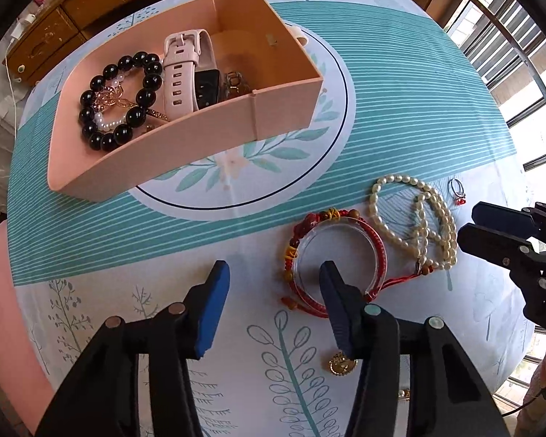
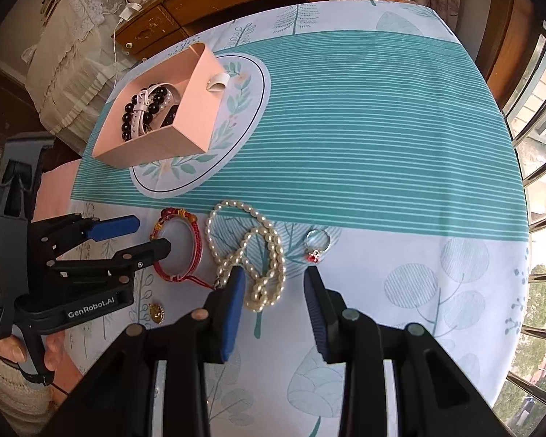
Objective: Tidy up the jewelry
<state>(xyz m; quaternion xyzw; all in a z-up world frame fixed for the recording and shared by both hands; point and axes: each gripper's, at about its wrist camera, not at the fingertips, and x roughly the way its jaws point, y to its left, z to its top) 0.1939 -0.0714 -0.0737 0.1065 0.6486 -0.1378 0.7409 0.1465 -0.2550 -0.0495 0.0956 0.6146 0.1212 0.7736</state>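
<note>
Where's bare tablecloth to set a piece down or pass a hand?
Free: the teal stripes right of the pink box and the white cloth right of the ring. Crowded: the near strip holding the red bracelet, pearl necklace and gold pendant.

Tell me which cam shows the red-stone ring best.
Right wrist. The ring lies whole and unobstructed on the tablecloth, just ahead of the open right gripper, red stone clear. Left wrist shows the same ring small, far to the right, stone barely readable.
</note>
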